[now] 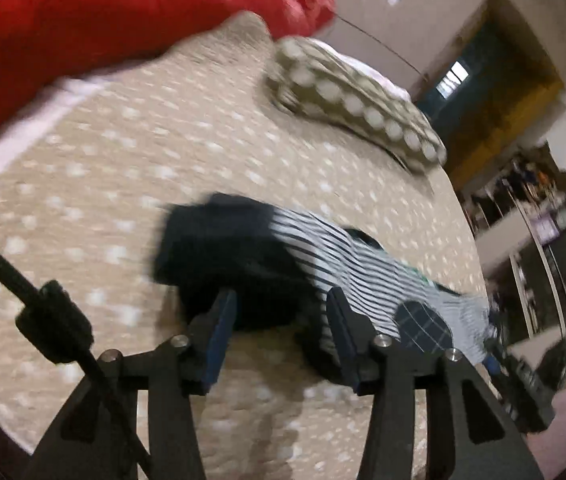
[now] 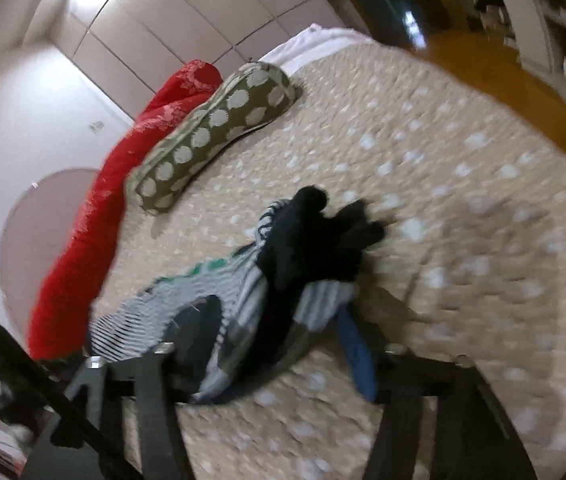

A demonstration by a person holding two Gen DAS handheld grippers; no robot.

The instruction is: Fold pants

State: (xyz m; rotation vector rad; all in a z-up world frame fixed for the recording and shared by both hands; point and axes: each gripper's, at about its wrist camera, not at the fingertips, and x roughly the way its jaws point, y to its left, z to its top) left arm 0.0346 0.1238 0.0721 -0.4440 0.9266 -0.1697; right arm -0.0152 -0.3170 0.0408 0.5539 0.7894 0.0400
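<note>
Jaws on the left gripper (image 1: 279,316) stand partly open over the bed (image 1: 103,184), gripping nothing; the right gripper (image 2: 267,340) is hard to read, with cloth draped between its jaws. Meanwhile the pants (image 1: 283,264), dark and striped, sit bunched mid-bed, so the folding looks barely begun.

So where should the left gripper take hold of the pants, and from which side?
Probably the dark bunched end of the pants, which sits just ahead of the left gripper. It is the thickest, raised part and faces bare bedspread, so coming in low from the near side looks clearest. The striped part lies flatter and gives less to pinch. Blur hides the exact edges.
</note>
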